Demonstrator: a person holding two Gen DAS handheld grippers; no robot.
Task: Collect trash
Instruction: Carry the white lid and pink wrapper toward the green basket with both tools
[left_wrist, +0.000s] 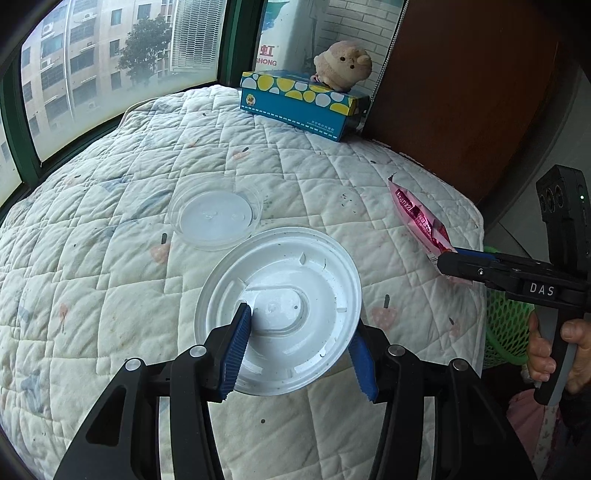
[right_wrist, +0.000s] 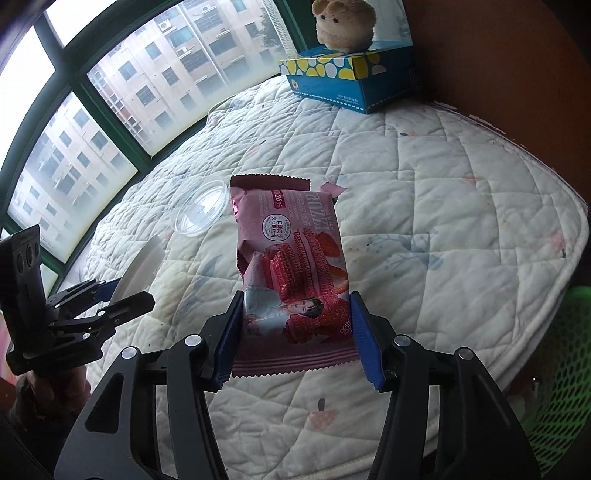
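Observation:
A round white plastic lid (left_wrist: 295, 280) is tilted up off the quilted pad (left_wrist: 110, 295), and my left gripper (left_wrist: 299, 325) is shut on its near rim. One blue pad (left_wrist: 238, 339) lies on top of it and the other sits at its edge. In the right wrist view the same lid (right_wrist: 142, 262) shows edge-on in the left gripper (right_wrist: 122, 291). My right gripper (right_wrist: 295, 299) is shut on a pink snack wrapper (right_wrist: 291, 251), with a pad pressing each side of its lower end. From the left wrist view the wrapper (left_wrist: 419, 218) sticks up from the right gripper (left_wrist: 448, 262), above the pad's right edge.
A clear plastic lid (left_wrist: 218, 214) lies on the quilt behind the white one. A blue tissue box (left_wrist: 303, 101) with a plush toy (left_wrist: 341, 64) on it stands at the far end. A green mesh basket (right_wrist: 561, 369) sits below the right edge, under a brown panel (left_wrist: 461, 92). Windows run along the left.

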